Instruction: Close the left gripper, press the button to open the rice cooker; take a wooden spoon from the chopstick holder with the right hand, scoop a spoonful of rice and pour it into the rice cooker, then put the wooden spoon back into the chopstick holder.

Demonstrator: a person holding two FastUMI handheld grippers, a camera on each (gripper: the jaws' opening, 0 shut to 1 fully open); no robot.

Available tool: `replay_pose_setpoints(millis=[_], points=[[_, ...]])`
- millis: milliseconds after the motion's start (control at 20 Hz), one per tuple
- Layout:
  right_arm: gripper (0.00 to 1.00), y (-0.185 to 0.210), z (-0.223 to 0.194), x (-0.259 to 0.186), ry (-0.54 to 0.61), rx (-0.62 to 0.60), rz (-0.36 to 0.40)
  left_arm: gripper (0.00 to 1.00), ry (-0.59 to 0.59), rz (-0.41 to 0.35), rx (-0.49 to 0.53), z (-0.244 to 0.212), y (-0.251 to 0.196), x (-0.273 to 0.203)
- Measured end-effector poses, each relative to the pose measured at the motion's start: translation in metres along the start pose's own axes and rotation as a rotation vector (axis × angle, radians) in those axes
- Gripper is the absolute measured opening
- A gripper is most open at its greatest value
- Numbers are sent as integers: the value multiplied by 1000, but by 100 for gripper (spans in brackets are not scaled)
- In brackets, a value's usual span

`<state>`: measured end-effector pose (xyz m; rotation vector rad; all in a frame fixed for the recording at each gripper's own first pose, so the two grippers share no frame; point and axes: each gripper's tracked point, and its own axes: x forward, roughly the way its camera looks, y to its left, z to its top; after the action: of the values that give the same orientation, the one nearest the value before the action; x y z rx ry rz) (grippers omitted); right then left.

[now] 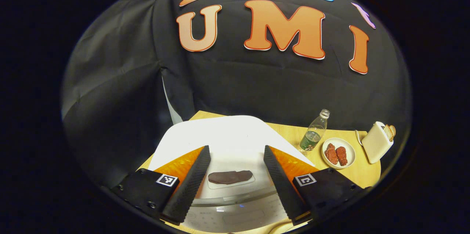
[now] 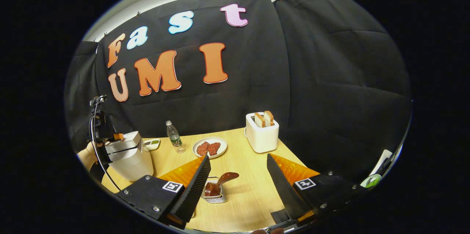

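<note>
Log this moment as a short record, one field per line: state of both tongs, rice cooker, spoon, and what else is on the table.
left tongs: open, hanging over the rice cooker's lid
right tongs: open, empty, above the table
rice cooker: white, lid closed, at the table's left end in the right gripper view
wooden spoon: standing in the chopstick holder, not yet taken
other items: water bottle, plate of red food, toaster holding two bread slices
</note>
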<state>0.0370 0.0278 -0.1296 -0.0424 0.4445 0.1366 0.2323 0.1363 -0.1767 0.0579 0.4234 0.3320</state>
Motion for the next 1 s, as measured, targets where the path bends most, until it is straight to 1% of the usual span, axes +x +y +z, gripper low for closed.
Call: replay_pose_setpoints(millis=[50, 100, 150, 200, 300, 350, 400, 450, 500, 600, 700, 750, 800, 850, 900, 950, 1000], points=[[95, -3, -1, -1, 4, 3, -3, 98, 8, 10, 2, -6, 1, 0], [95, -5, -2, -1, 8, 4, -2, 100, 21, 20, 4, -15, 2, 1], [95, -7, -4, 0, 14, 6, -4, 98, 40, 30, 5, -24, 4, 2], [95, -9, -6, 1, 19, 8, -4, 98, 52, 37, 3, -32, 4, 2], [95, -12, -7, 1, 24, 13, -5, 99, 26, 61, -11, -33, 7, 0], [95, -14, -9, 0, 27, 15, -6, 99, 41, 70, -7, -39, 5, -3], [95, -14, -10, -1, 32, 18, -4, 100, 23, 71, 0, -37, 4, -3], [95, -15, -9, -2, 31, 20, 0, 100, 33, 71, 8, -40, 3, -2], [95, -16, -8, -2, 25, 19, 1, 100, 21, 58, 15, -36, 2, -6], [95, -19, -4, -1, 18, 12, -5, 99, 46, 30, 14, -37, 0, -15], [95, -21, 5, -1, -4, 7, -4, 98, 63, 27, 31, -38, 12, -29], [95, -21, 9, -2, -14, 6, -3, 100, 49, 28, 33, -31, 18, -36], [95, -21, 15, -3, -25, 2, -1, 97, 37, 26, 29, -23, 24, -47], [95, -22, 20, -3, -37, -7, -2, 97, 15, 20, 20, -13, 29, -60], [95, -24, 26, -4, -51, -18, -6, 100, -18, 20, 11, -1, 35, -72], [95, -27, 32, -4, -64, -32, -12, 97, -57, 18, 5, 14, 41, -86], [95, -29, 39, -5, -75, -47, -18, 100, -93, 19, 1, 28, 48, -103]])
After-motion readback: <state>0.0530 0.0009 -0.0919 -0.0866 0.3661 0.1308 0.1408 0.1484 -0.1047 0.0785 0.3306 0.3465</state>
